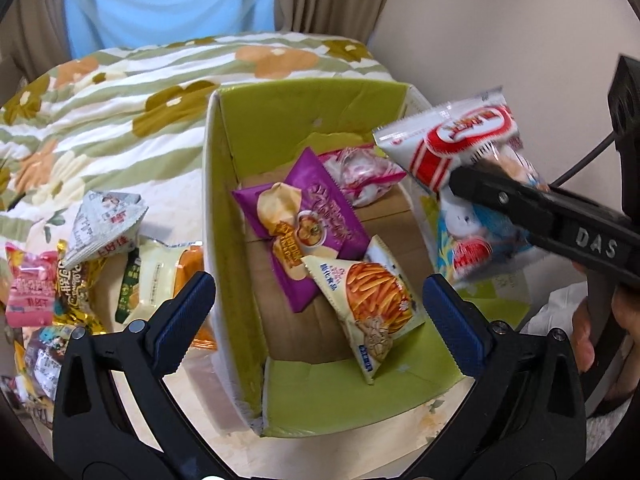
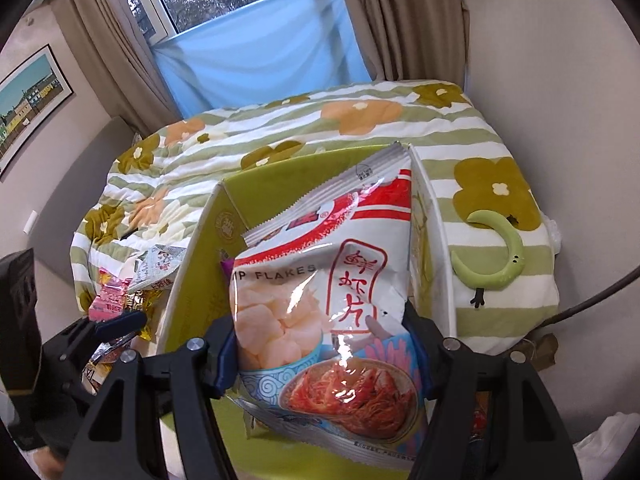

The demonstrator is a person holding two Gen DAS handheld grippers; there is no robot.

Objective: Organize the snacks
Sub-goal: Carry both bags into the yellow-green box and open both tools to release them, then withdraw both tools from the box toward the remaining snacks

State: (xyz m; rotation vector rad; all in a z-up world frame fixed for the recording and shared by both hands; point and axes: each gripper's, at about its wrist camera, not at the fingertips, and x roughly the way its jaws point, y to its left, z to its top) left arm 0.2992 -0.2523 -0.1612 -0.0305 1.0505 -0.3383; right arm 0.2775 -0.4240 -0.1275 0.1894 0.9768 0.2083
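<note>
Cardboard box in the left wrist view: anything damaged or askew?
Yes. The cardboard box has a dented, creased far wall and a ragged, torn near corner. Inside, the purple packet and fries packet lie tilted and overlapping, not stacked.

The bed (image 1: 120, 92) carries a striped, flowered quilt (green, orange and white). A cardboard box (image 1: 224, 216) with green inner walls stands directly on it. A heap of loose snack packets (image 1: 72, 264) lies left of the box; a green crescent plush (image 2: 496, 256) lies to its right.
</note>
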